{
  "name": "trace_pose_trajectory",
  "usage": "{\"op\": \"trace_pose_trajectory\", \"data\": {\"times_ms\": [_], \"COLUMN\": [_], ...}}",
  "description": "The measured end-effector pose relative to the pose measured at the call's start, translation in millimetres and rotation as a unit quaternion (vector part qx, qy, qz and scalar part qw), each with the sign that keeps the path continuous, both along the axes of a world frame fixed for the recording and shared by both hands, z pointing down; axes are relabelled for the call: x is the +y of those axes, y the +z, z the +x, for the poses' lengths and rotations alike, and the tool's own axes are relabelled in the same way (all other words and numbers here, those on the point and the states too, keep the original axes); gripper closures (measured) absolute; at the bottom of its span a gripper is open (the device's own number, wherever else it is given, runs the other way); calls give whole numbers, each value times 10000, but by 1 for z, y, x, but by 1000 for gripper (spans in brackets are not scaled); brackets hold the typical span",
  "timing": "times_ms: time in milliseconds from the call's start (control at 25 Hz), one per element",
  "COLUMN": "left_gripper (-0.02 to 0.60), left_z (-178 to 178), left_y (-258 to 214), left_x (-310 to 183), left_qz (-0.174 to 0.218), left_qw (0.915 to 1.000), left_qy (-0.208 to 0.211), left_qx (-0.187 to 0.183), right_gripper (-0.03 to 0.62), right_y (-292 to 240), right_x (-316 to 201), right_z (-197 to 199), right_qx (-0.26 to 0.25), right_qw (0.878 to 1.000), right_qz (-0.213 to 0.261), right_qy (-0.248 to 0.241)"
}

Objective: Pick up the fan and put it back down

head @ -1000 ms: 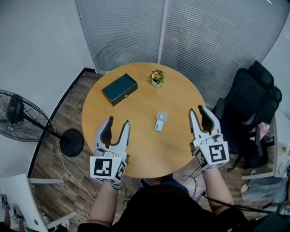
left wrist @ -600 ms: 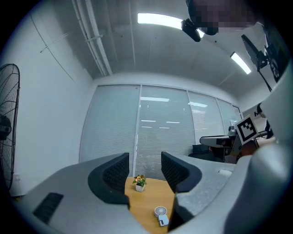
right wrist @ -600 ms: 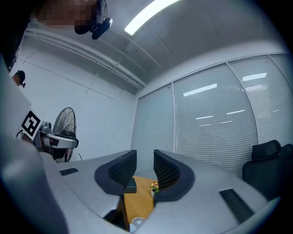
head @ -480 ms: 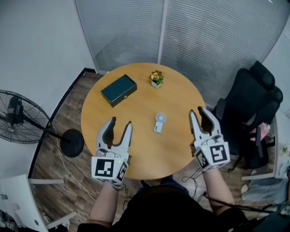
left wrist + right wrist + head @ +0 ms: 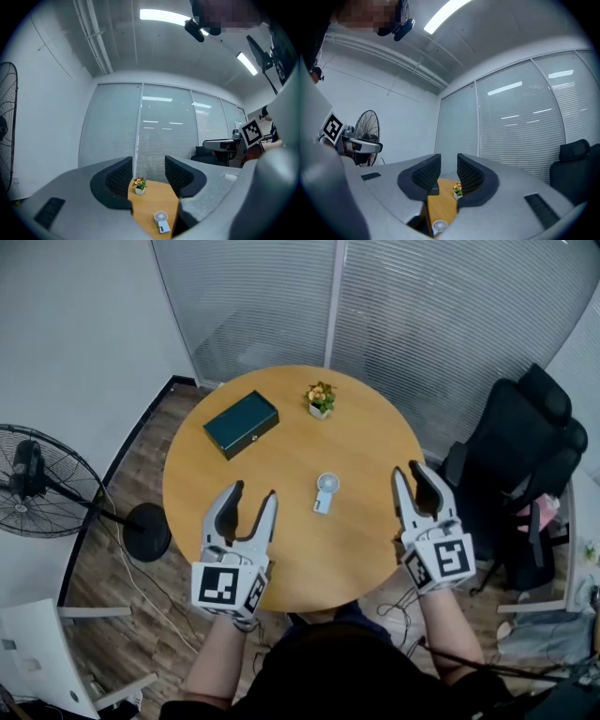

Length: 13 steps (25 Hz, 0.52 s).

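A small white handheld fan [image 5: 325,493] lies flat near the middle of the round wooden table [image 5: 366,549], head away from me. My left gripper [image 5: 251,493] hovers over the table's near left part, left of the fan, jaws wide and empty. The right gripper [image 5: 409,470] hangs at the table's right edge, right of the fan, its jaws closing with nothing between them. In the left gripper view the fan [image 5: 161,221] shows low between the jaws of the left gripper [image 5: 148,168]. In the right gripper view the fan [image 5: 439,227] sits below the right gripper [image 5: 448,171].
A dark green box [image 5: 240,424] and a small potted flower [image 5: 320,400] stand at the table's far side. A black office chair [image 5: 516,474] is close on the right. A floor fan [image 5: 37,493] stands on the left, by the wall.
My left gripper has slid a little forward and to the right, toward the small fan. The right gripper has barely shifted. The fan lies where it was.
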<state>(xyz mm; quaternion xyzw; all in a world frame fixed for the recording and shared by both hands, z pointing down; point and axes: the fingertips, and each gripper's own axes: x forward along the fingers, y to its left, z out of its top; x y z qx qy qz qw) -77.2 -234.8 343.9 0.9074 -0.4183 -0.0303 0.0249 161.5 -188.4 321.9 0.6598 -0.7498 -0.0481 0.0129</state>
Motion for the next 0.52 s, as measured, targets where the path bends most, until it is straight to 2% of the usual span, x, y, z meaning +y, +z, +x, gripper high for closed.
{"op": "trace_pose_trajectory", "data": {"times_ms": [520], "left_gripper": [368], "left_z": [39], "left_y": [6], "left_x": [-12], "left_qz": [-135], "left_qw": [9994], "left_qy": [-280], "left_qx": [-121], "right_gripper": [490], "right_y": [12], "right_x": [-22], "right_z": [41], "right_qx": [-196], "right_qw": [9994], "right_qz": [-91], "right_qy": [-260]}}
